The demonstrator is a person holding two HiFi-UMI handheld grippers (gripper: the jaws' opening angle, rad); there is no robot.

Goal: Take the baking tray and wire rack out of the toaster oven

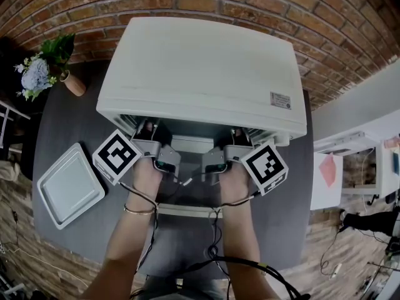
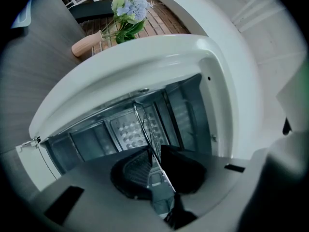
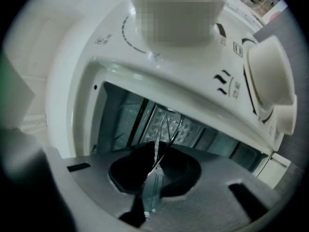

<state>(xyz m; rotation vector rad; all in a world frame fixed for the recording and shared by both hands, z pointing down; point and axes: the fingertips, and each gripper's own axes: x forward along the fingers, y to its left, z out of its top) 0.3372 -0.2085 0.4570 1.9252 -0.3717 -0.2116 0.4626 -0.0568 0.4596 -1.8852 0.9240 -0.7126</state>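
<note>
Wire rack (image 2: 143, 127), thin silvery rods

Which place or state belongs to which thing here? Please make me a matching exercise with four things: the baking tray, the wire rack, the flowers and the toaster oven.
Things
1. baking tray
2. wire rack
3. flowers
4. toaster oven

Places or states
A. white, door open, in the middle of the table
B. inside the oven, gripped by the left tool and the right tool
C. at the far left corner of the table
D. lying flat on the table, left of the oven

Pairs: 1-D, 2-B, 3-C, 4-A
</note>
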